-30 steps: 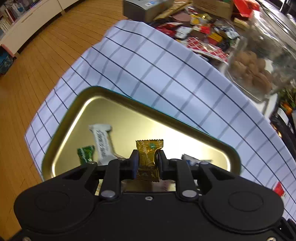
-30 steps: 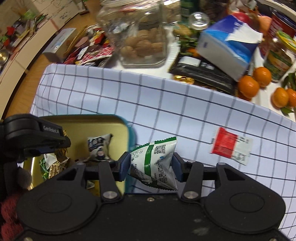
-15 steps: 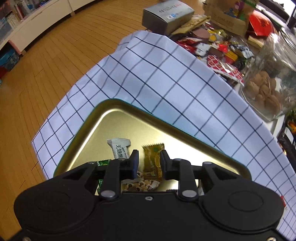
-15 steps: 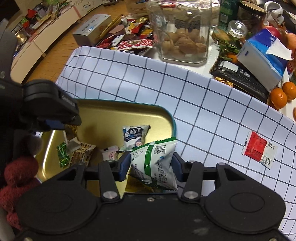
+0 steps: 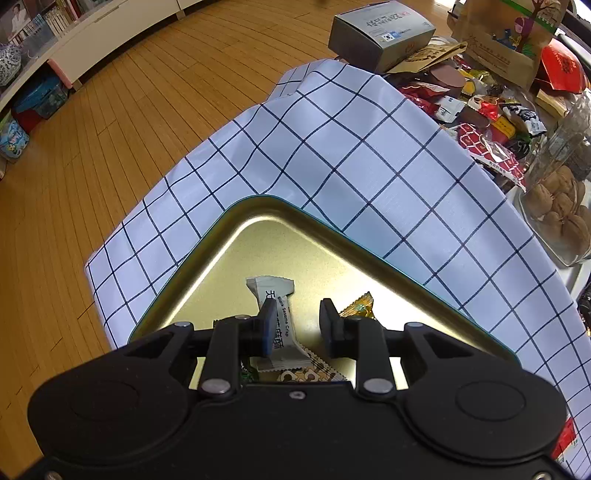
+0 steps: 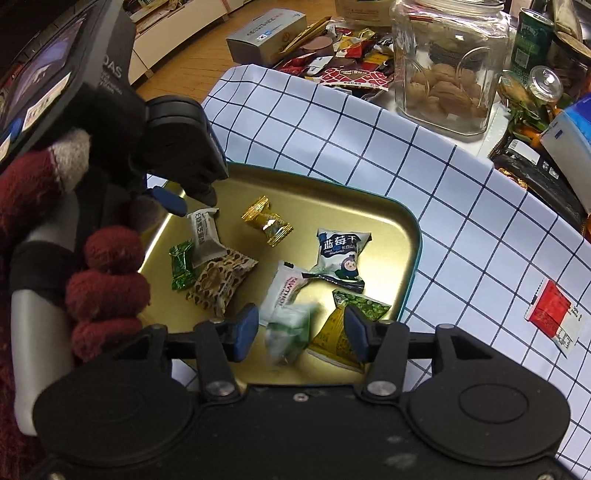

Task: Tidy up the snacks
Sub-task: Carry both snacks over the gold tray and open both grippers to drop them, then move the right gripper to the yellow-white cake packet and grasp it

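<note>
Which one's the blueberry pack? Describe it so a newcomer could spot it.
Find the gold tray on the checked cloth. Near its right wall lies the blueberry pack. It is the only wrapper there with a dark blue band and a cartoon face.

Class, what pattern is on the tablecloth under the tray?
White tablecloth with a dark blue grid; left wrist view.

A home living room: wooden floor (image 5: 122,122), low bookshelf (image 5: 44,22), snack-cluttered table (image 6: 495,122)
</note>
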`<action>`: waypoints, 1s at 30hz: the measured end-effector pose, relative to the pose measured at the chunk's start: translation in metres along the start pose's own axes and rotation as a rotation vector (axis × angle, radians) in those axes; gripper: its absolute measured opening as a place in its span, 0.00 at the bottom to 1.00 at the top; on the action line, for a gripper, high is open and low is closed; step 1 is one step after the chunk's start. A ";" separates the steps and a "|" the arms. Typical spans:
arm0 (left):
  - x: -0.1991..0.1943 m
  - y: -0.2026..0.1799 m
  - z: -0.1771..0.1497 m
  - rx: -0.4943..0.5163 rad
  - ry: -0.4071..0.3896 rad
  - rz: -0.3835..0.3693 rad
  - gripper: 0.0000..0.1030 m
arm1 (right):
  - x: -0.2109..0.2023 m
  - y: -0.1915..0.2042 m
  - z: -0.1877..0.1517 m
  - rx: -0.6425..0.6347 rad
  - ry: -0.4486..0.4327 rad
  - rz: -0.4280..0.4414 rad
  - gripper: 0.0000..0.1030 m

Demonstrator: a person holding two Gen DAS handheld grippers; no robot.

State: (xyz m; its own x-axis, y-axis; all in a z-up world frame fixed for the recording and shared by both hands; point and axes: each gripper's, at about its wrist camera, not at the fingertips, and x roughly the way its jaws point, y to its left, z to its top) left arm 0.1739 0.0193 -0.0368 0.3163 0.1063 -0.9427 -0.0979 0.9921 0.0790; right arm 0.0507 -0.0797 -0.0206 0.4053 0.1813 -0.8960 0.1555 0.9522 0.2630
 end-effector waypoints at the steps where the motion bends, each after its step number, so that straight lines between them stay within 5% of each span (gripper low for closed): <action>1: 0.000 -0.001 0.000 0.000 0.001 -0.003 0.35 | -0.001 -0.003 0.000 0.011 -0.005 -0.004 0.53; 14: -0.009 -0.030 -0.014 0.091 0.013 -0.054 0.35 | -0.011 -0.067 0.004 0.245 -0.028 -0.121 0.53; 30: -0.030 -0.110 -0.063 0.369 0.049 -0.179 0.35 | -0.035 -0.149 -0.027 0.369 -0.007 -0.244 0.53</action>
State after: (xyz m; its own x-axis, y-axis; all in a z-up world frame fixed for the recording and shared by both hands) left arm 0.1162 -0.0977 -0.0380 0.2518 -0.0649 -0.9656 0.3022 0.9531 0.0147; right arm -0.0113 -0.2212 -0.0386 0.3228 -0.0413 -0.9456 0.5584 0.8149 0.1551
